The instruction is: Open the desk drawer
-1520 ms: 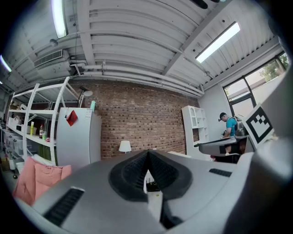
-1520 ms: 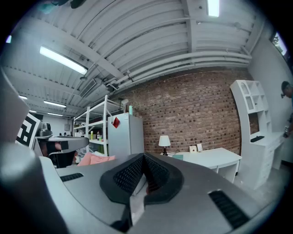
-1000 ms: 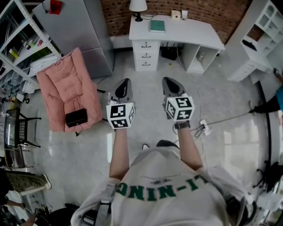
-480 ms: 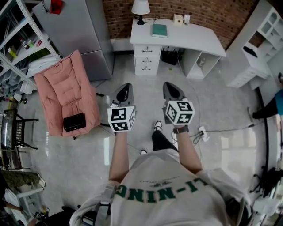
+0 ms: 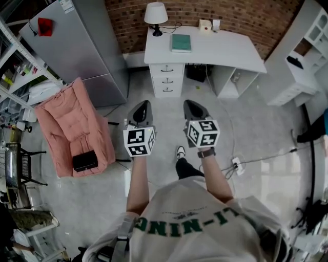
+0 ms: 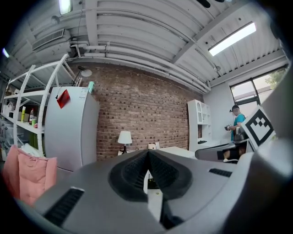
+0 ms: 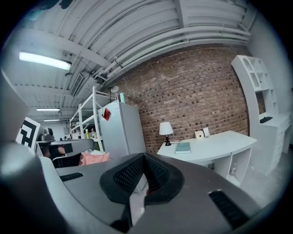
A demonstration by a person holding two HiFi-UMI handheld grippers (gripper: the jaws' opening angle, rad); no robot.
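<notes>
Both sets of jaws are pinched fully together with nothing between them: the left gripper (image 6: 147, 157) and the right gripper (image 7: 143, 161) each show their dark ribbed pads meeting in a tight seam. In the head view they're held side by side out in front of the person, over the pale glossy floor (image 5: 246, 123), both pointing toward the white rectangular desk (image 5: 225, 51) against the red brick wall (image 5: 246, 15). The white stack of three desk drawers (image 5: 167, 79) sits under the desk's left end, all three fronts flush and closed, well apart from either gripper. On the desk there's a white-shaded table lamp (image 5: 155, 14) at the left corner and a flat teal book (image 5: 181, 43) just beside it. Off to the left are a tall grey fridge (image 5: 82, 46) and a pink padded armchair (image 5: 72, 123) with a small black box (image 5: 85, 160) on its seat.
</notes>
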